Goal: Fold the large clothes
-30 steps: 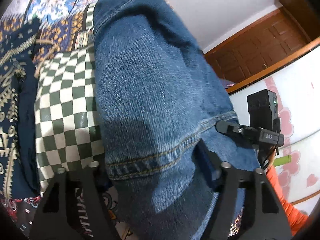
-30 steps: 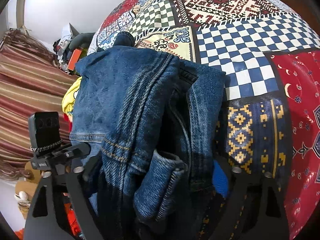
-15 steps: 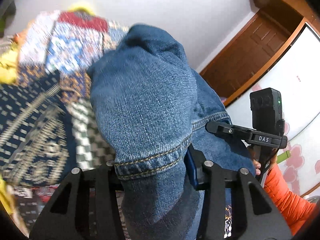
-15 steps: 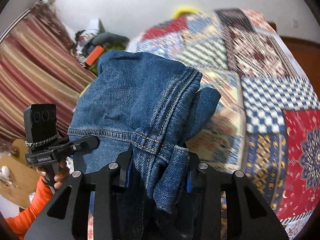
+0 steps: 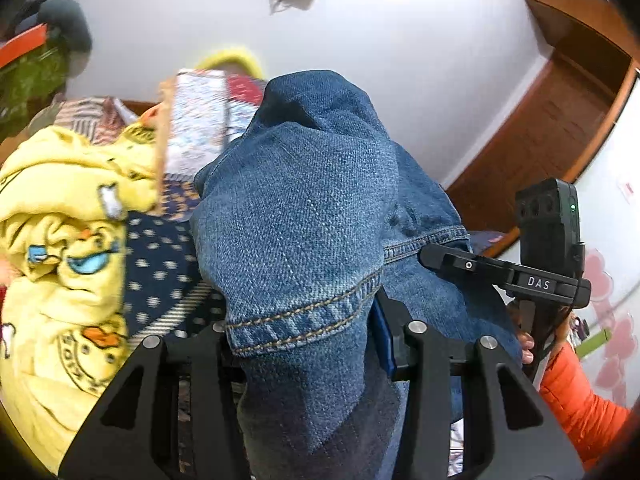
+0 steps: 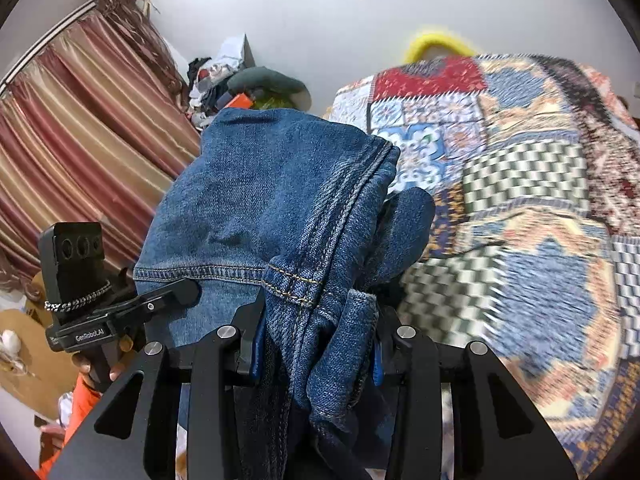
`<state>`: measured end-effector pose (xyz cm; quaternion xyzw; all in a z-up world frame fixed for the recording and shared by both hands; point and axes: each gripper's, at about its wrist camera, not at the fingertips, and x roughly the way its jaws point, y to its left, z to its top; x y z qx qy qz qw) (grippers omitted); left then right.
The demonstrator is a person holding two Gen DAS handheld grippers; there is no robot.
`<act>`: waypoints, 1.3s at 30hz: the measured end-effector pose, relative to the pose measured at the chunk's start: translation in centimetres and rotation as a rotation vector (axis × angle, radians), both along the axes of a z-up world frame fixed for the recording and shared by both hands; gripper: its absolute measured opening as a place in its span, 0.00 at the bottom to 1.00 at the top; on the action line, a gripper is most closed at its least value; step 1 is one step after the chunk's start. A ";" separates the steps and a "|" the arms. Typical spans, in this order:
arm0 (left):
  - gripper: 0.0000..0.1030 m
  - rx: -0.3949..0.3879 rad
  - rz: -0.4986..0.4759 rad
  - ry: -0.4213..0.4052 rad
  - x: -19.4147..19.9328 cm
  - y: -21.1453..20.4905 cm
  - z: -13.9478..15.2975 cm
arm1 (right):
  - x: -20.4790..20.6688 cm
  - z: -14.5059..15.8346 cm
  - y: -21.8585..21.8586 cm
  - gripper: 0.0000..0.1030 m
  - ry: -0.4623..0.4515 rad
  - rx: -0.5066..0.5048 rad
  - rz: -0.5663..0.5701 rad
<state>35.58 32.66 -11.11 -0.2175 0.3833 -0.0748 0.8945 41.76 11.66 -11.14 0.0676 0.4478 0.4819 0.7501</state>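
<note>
A pair of blue jeans (image 5: 296, 216) is held up in the air between both grippers, above a bed with a patchwork quilt (image 6: 532, 216). My left gripper (image 5: 308, 340) is shut on a hemmed edge of the jeans, which drape over its fingers. My right gripper (image 6: 316, 348) is shut on a bunched, seamed part of the jeans (image 6: 272, 200). Each wrist view shows the other gripper beside the denim: the right one in the left wrist view (image 5: 536, 272), the left one in the right wrist view (image 6: 92, 312).
A yellow cartoon-print cloth (image 5: 68, 264) lies on the bed at the left. Striped curtains (image 6: 80, 132) and a pile of clutter (image 6: 240, 88) stand by the white wall. A wooden door frame (image 5: 560, 120) is at the right.
Both grippers have lifted the jeans up off the quilt and tilted upward, so the wall now shows. The jaws have closed in tighter on the denim.
</note>
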 end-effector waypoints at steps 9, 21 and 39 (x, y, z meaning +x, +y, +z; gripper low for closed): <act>0.43 -0.041 0.060 0.116 4.0 6.0 -8.0 | 2.7 -6.0 7.3 0.34 0.064 -0.080 -0.010; 0.67 0.017 0.111 0.191 3.1 5.9 -11.2 | 2.1 -6.6 6.5 0.48 0.000 -0.179 -0.007; 0.89 0.308 0.193 0.229 -5.5 -0.8 -11.9 | -3.4 -6.5 1.8 0.79 -0.154 -0.363 -0.083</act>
